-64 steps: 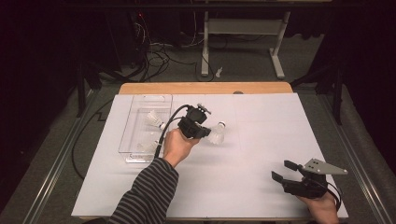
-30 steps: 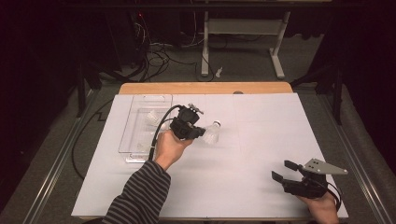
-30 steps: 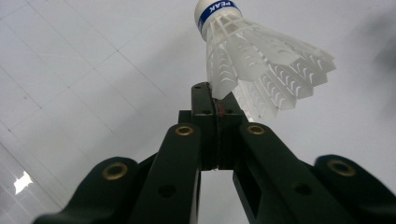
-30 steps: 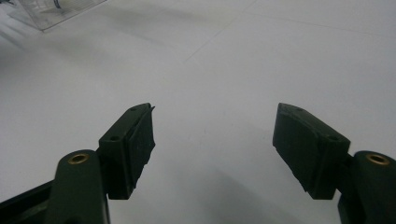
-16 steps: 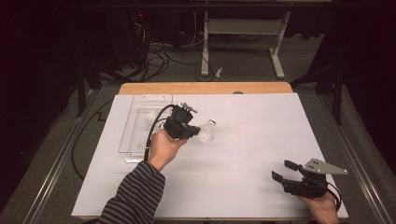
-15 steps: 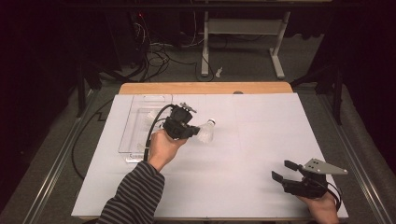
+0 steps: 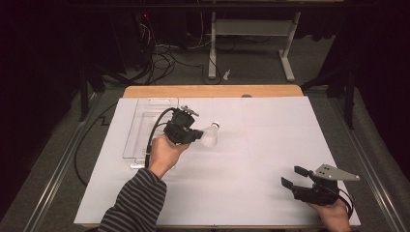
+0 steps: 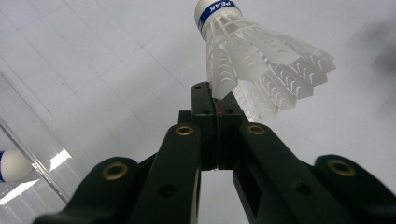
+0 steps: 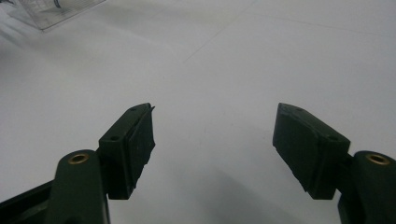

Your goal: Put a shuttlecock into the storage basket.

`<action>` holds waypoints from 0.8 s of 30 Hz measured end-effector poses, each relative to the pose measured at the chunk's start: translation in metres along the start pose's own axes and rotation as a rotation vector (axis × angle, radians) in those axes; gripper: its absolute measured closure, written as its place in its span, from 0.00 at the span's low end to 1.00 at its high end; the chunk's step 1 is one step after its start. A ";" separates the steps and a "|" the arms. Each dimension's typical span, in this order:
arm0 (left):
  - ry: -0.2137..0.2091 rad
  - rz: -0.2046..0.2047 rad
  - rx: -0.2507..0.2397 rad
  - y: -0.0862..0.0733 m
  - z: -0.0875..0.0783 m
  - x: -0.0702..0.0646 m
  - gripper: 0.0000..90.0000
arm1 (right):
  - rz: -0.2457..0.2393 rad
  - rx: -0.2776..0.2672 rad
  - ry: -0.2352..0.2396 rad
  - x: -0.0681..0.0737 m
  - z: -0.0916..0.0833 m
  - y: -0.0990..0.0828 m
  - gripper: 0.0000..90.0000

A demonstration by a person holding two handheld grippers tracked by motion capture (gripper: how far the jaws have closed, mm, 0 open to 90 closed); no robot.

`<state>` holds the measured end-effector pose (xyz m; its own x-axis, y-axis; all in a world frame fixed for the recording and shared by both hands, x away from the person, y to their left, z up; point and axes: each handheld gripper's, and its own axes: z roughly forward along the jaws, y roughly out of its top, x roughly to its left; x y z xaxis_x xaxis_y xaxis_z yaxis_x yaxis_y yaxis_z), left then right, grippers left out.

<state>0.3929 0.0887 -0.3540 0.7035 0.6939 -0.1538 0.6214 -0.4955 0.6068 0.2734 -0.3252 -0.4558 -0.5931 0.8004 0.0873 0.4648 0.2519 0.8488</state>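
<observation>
High view, left tool (image 7: 194,135) raised over table, clamped on shuttlecock (image 7: 211,136) skirt, right tool (image 7: 295,177) resting low, spread apart.

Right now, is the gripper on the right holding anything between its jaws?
No, the right gripper stands wide open, with bare white table between its jaws.

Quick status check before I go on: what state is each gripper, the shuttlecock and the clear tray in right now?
left gripper: shut on the skirt edge of the shuttlecock.
shuttlecock: held off the table, cork end pointing away.
right gripper: open, holding nothing, low over the table.
clear tray: on the table, another shuttlecock's cork visible inside.
</observation>
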 end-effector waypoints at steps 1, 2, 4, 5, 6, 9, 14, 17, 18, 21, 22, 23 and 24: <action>0.000 -0.001 -0.002 0.000 -0.001 0.000 1.00 | 0.000 0.000 0.000 0.000 0.000 0.000 0.33; 0.002 -0.002 -0.004 -0.001 -0.001 0.001 1.00 | 0.000 -0.001 0.000 0.000 0.000 0.000 0.33; 0.002 -0.006 -0.006 -0.002 -0.003 0.001 1.00 | 0.000 0.000 0.000 0.000 0.000 0.000 0.33; 0.004 -0.006 -0.006 -0.003 -0.003 0.002 1.00 | -0.001 0.000 0.000 0.000 0.000 0.000 0.33; 0.005 -0.007 -0.007 -0.004 -0.004 0.002 1.00 | -0.001 0.000 0.000 0.000 0.000 0.000 0.33; 0.005 -0.011 -0.010 -0.006 -0.007 0.004 1.00 | 0.000 0.000 0.000 0.000 0.000 0.000 0.33; 0.009 -0.023 -0.020 -0.009 -0.011 0.007 1.00 | -0.001 0.001 0.000 0.000 0.000 0.000 0.33; 0.014 -0.026 -0.018 -0.011 -0.013 0.009 1.00 | -0.001 0.001 0.000 0.000 0.000 0.000 0.33; 0.015 -0.030 -0.023 -0.011 -0.013 0.010 1.00 | -0.001 0.001 0.000 0.000 0.000 0.000 0.33; 0.020 -0.034 -0.025 -0.013 -0.016 0.012 1.00 | -0.001 0.001 -0.001 0.000 0.000 0.000 0.33; 0.021 -0.035 -0.023 -0.014 -0.017 0.012 1.00 | -0.001 0.001 0.000 0.000 0.000 0.000 0.33; 0.021 -0.036 -0.023 -0.014 -0.017 0.013 1.00 | -0.001 0.001 0.000 0.000 0.000 0.000 0.33; 0.024 -0.036 -0.023 -0.015 -0.018 0.013 1.00 | -0.002 0.001 0.001 0.000 0.000 0.000 0.33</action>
<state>0.3869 0.1148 -0.3509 0.6721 0.7235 -0.1578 0.6384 -0.4580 0.6186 0.2734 -0.3251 -0.4559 -0.5944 0.7995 0.0860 0.4647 0.2542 0.8482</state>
